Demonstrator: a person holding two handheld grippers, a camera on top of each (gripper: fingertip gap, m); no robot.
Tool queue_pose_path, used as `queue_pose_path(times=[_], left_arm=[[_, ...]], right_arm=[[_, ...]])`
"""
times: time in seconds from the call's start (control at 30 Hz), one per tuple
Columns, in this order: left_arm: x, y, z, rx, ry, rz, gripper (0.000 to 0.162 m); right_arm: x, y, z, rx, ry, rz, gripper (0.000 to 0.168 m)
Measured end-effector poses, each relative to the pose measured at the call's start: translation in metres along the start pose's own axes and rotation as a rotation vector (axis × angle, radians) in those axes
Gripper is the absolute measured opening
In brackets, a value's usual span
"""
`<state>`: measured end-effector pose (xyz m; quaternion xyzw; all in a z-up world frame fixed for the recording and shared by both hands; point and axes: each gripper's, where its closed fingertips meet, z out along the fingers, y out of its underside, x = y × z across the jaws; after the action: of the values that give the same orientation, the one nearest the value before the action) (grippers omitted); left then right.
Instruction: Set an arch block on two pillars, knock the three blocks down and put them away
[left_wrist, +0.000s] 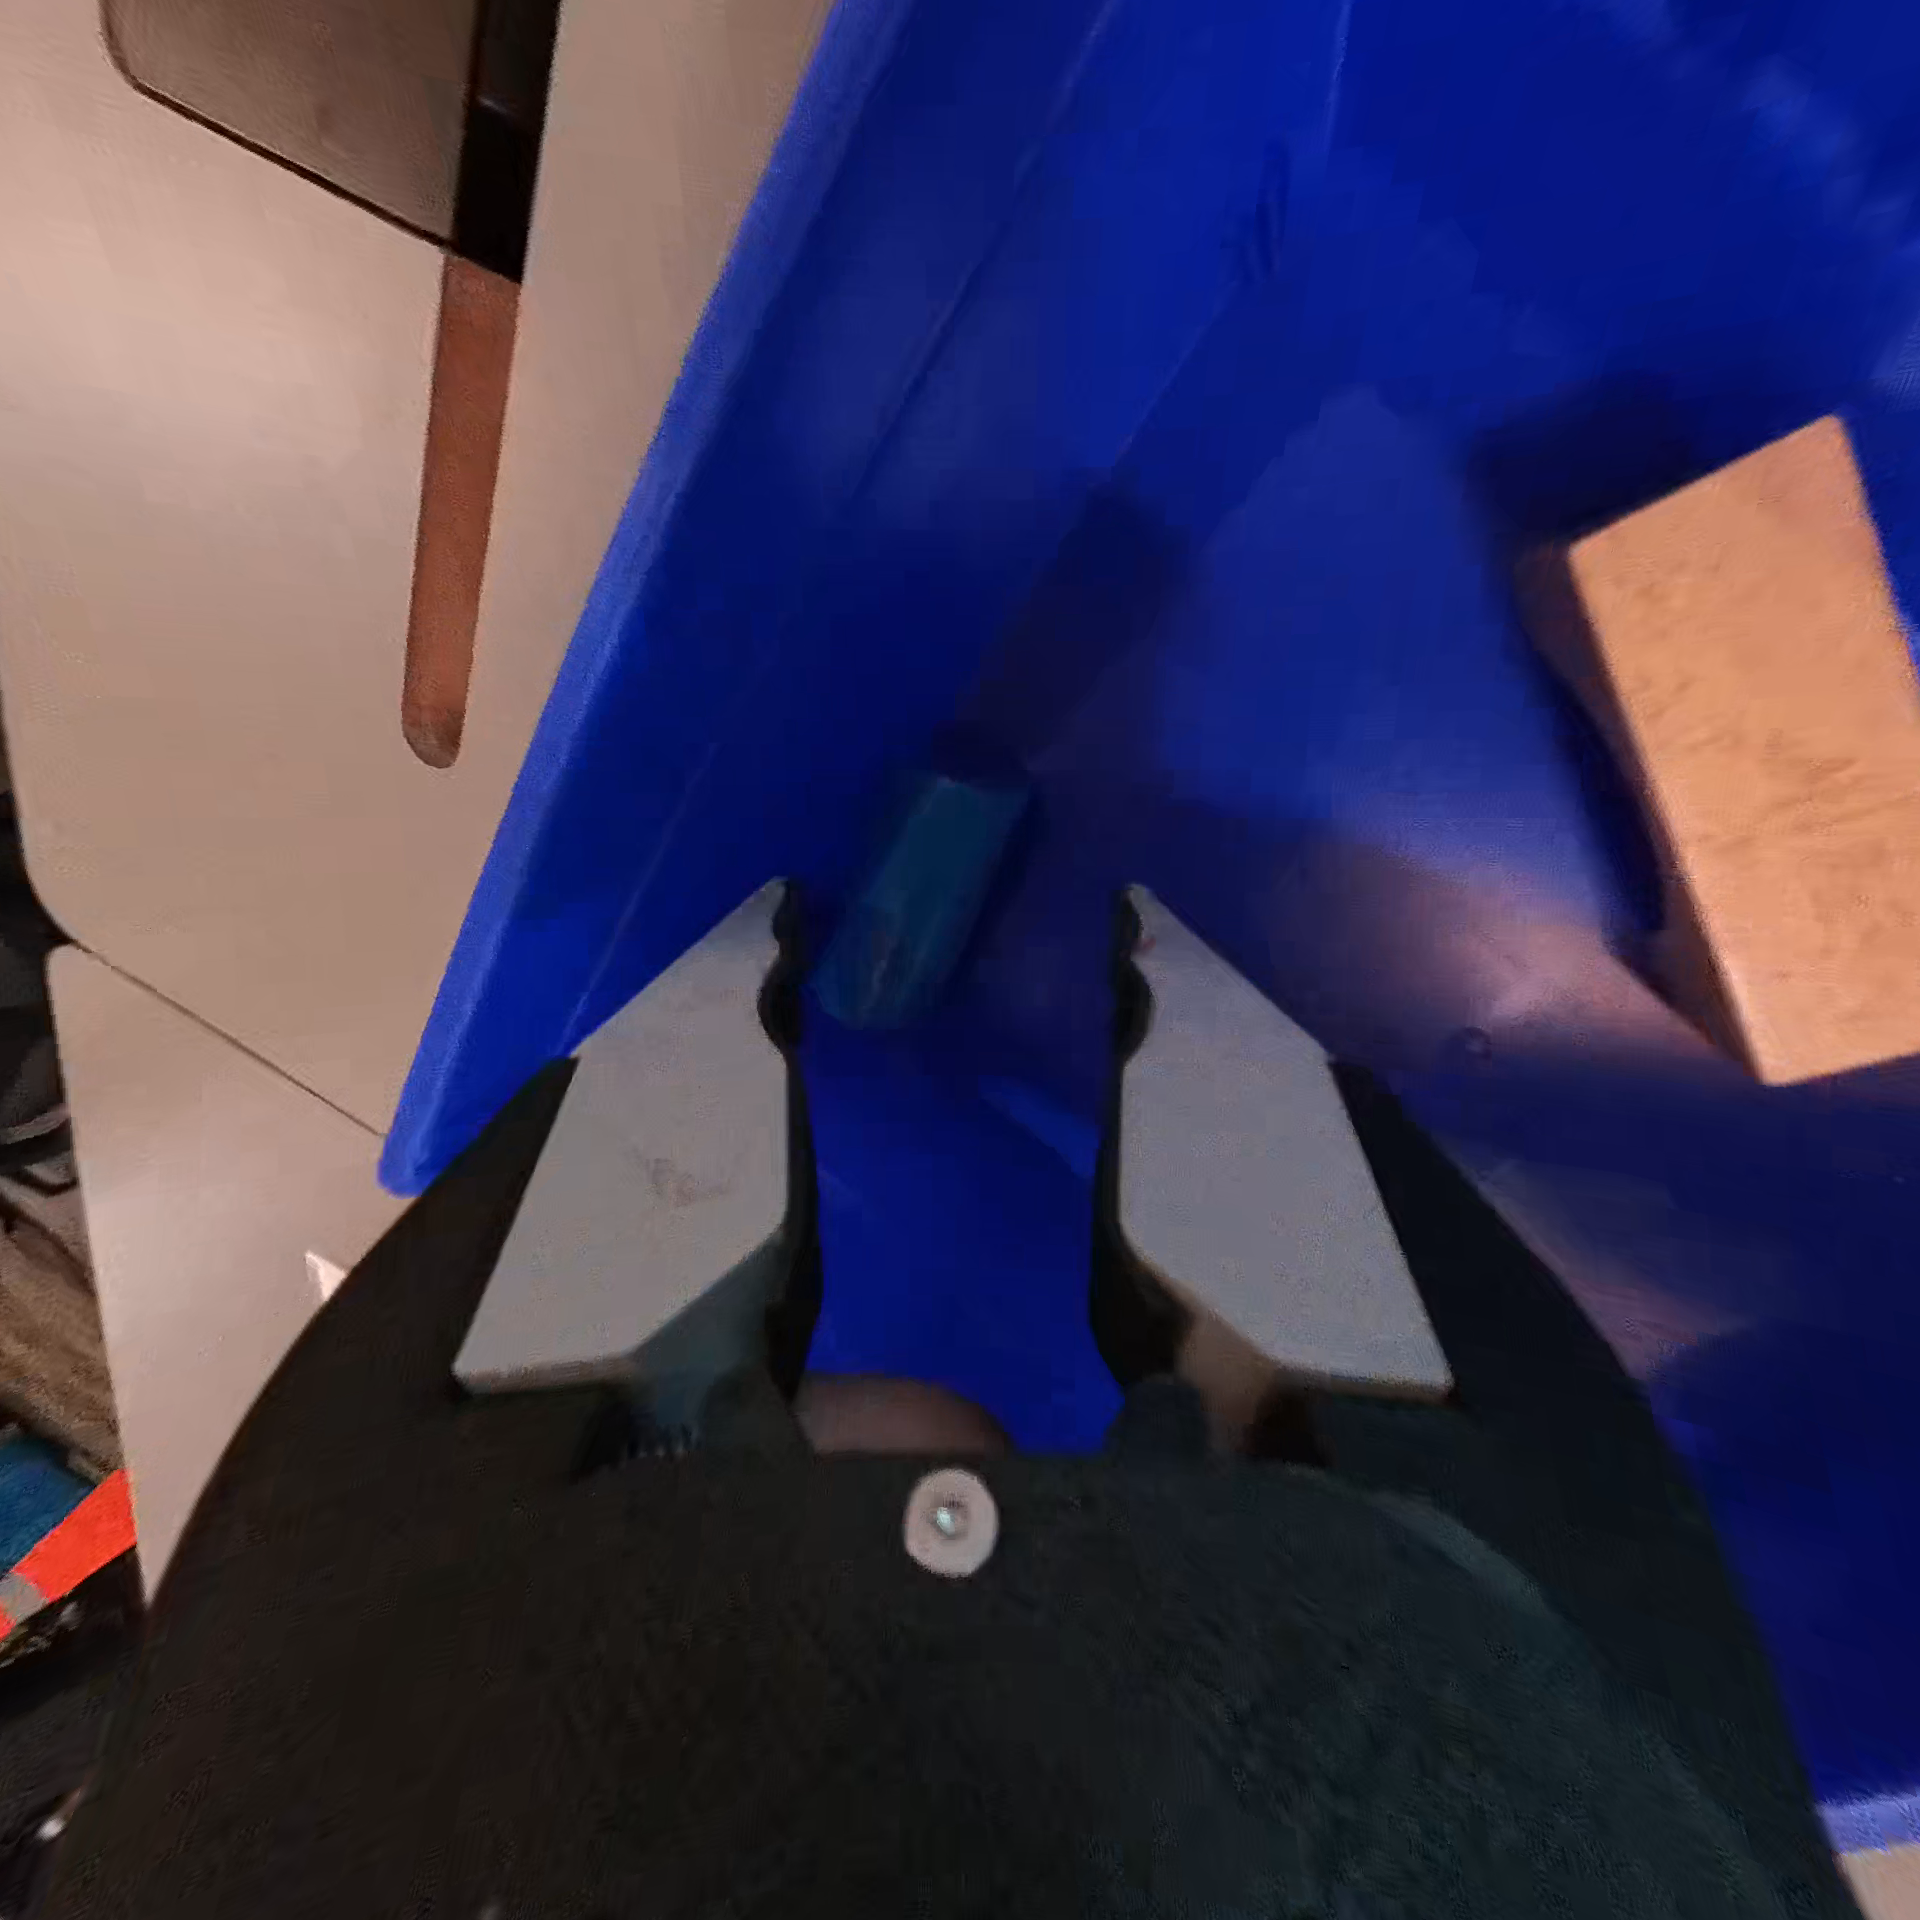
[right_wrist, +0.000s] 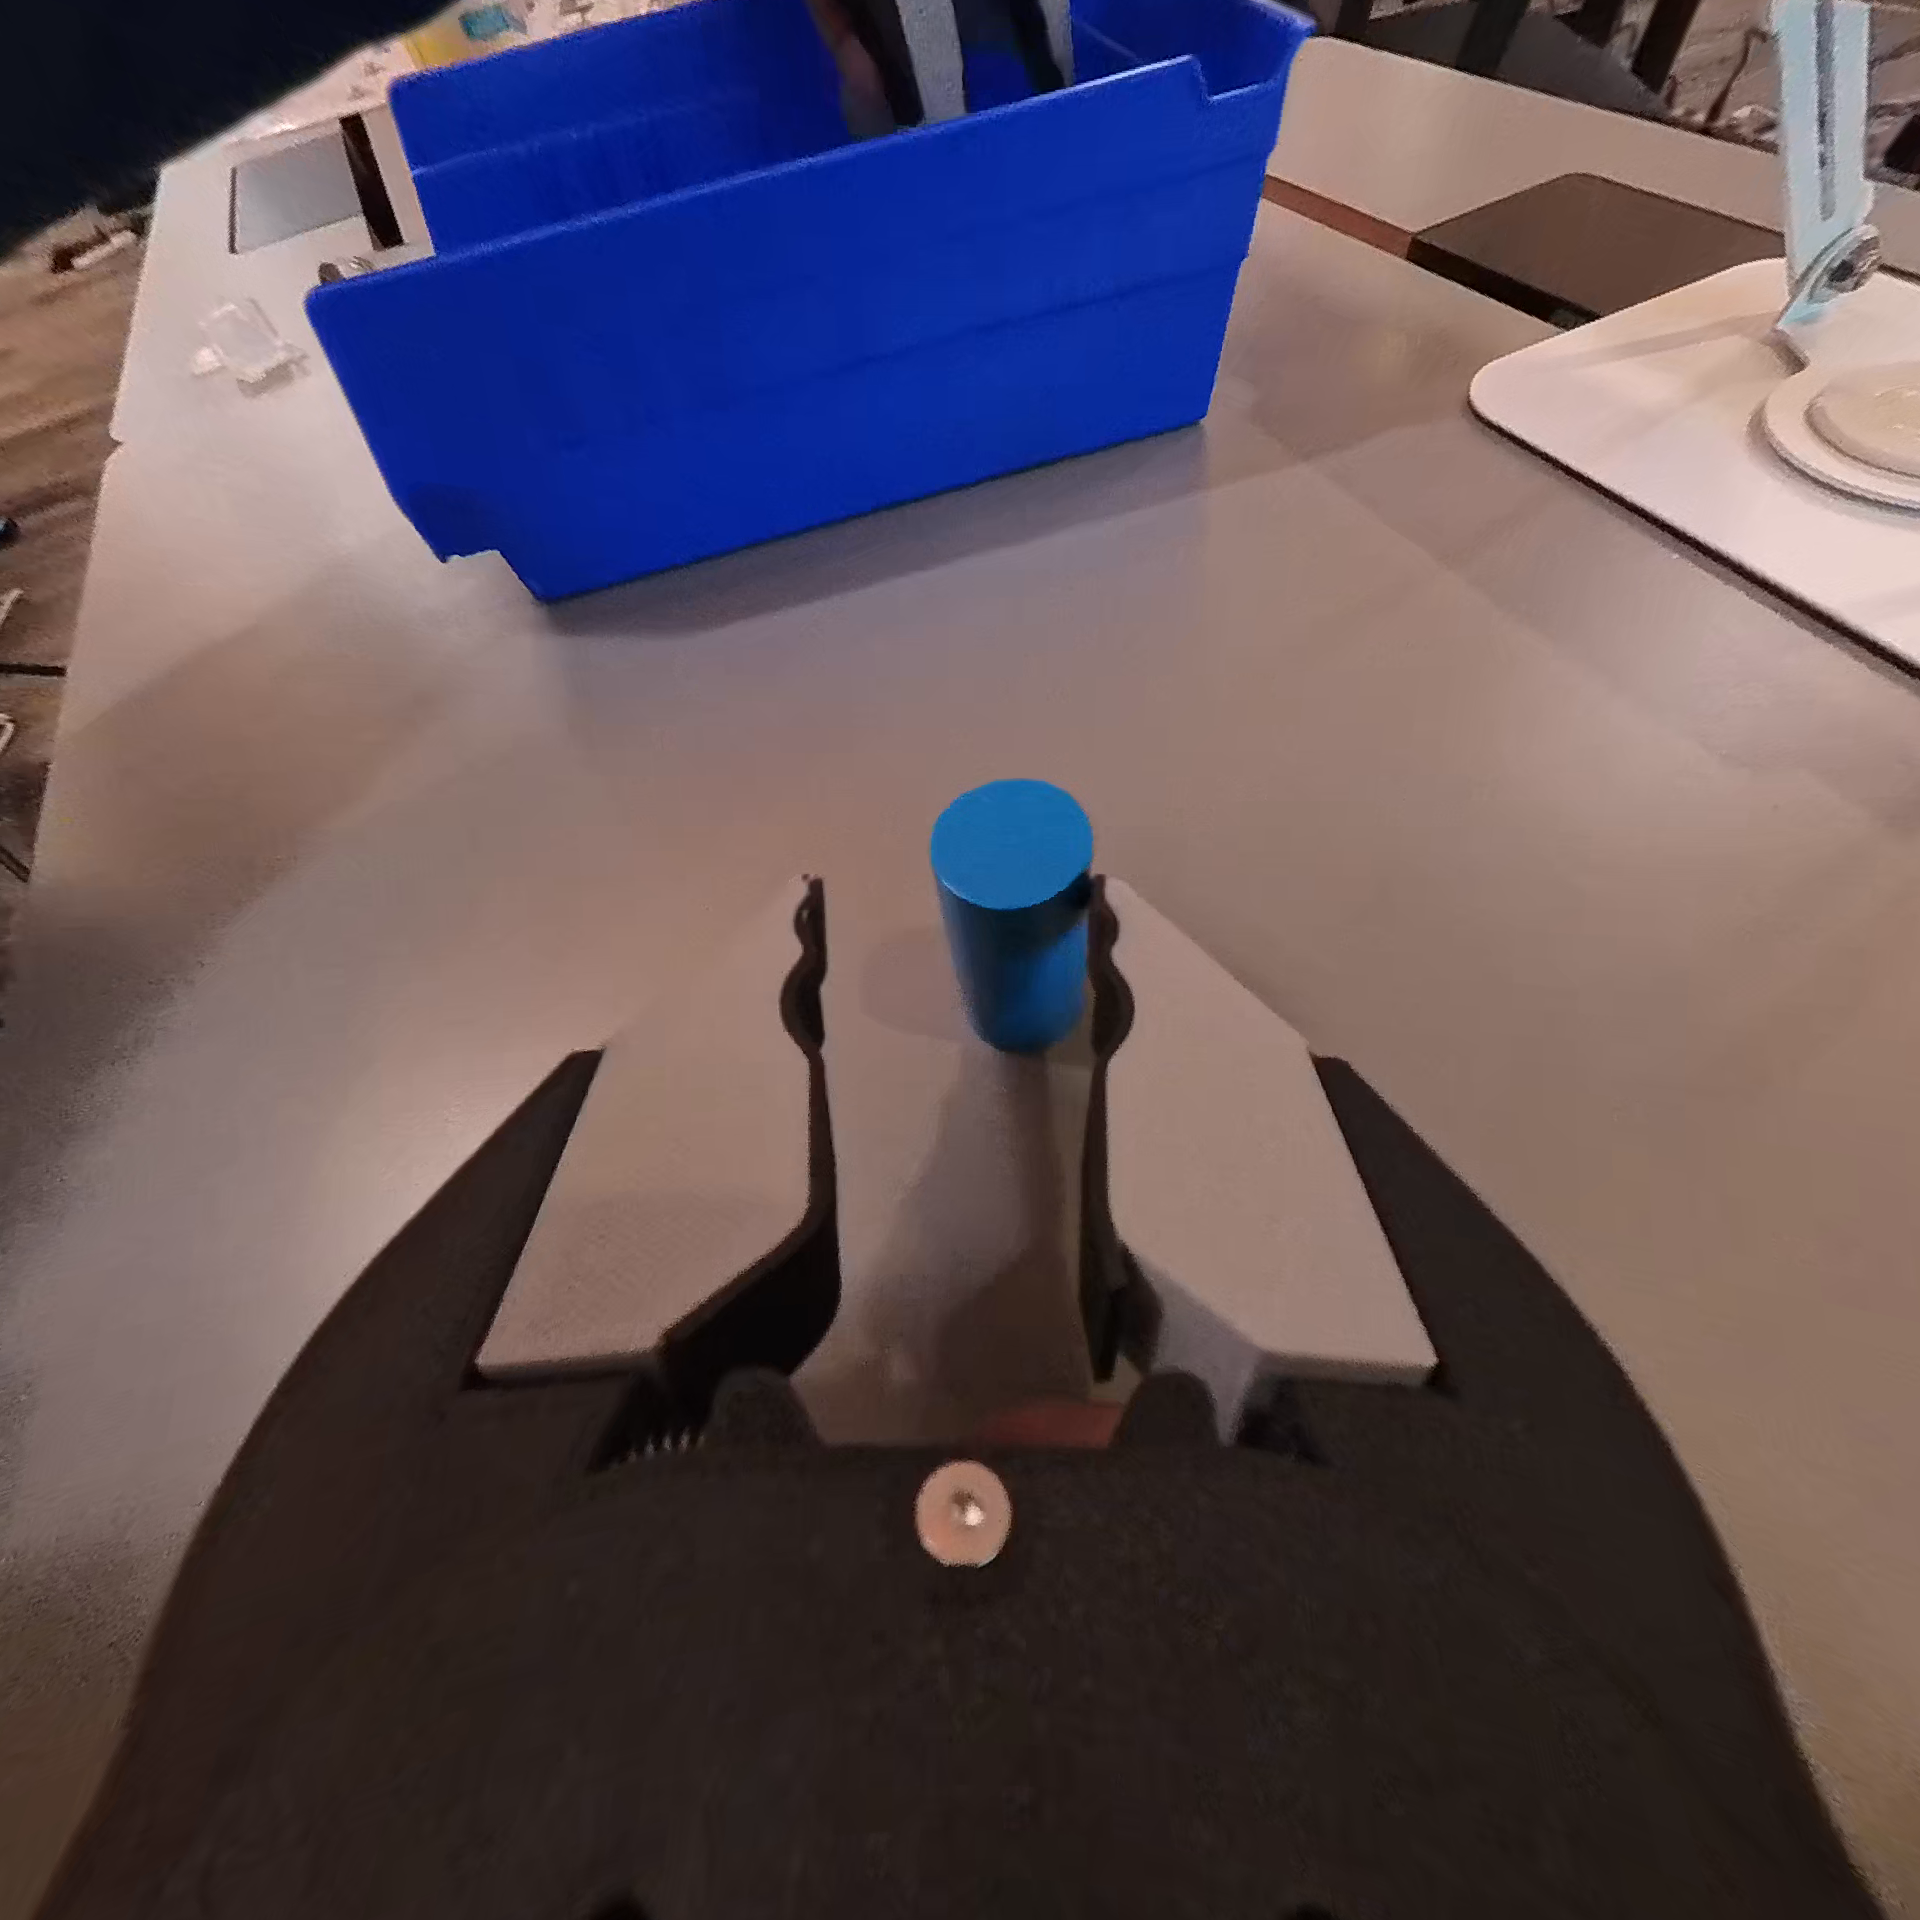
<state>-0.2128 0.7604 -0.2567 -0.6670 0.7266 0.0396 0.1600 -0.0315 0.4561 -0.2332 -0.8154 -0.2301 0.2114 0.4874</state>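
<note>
Left wrist view: left gripper (left_wrist: 956, 935) spread apart inside blue plastic bin (left_wrist: 1195, 364), over small blue block (left_wrist: 914, 894); tan wooden block (left_wrist: 1756, 748) nearby. Right gripper (right_wrist: 956, 935) apart around upright blue cylinder (right_wrist: 1018, 914) on grey table (right_wrist: 1351, 831).

A blue cylinder (right_wrist: 1013, 914) stands upright on a grey table (right_wrist: 1351, 831) between the parted fingers of the right gripper (right_wrist: 956, 904), touching the right-hand finger. Beyond it sits a blue bin (right_wrist: 790, 364); a white stand base (right_wrist: 1683, 416) lies at right.
</note>
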Motion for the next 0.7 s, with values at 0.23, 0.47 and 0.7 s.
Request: queue_pose_path(times=[0.23, 0.47, 0.7], left_arm=[[0.002, 0.004, 0.025, -0.164, 0.083, 0.057, 0.037], [0.029, 0.007, 0.013, -0.174, 0.039, 0.084, 0.03], [0.057, -0.065, -0.116, 0.544, -0.15, -0.144, 0.029]], right_arm=[[-0.003, -0.001, -0.001, 0.003, -0.018, -0.001, 0.049], [-0.01, -0.009, -0.006, 0.035, -0.02, -0.026, 0.048], [-0.016, -0.029, -0.02, 0.131, -0.027, -0.043, 0.046]])
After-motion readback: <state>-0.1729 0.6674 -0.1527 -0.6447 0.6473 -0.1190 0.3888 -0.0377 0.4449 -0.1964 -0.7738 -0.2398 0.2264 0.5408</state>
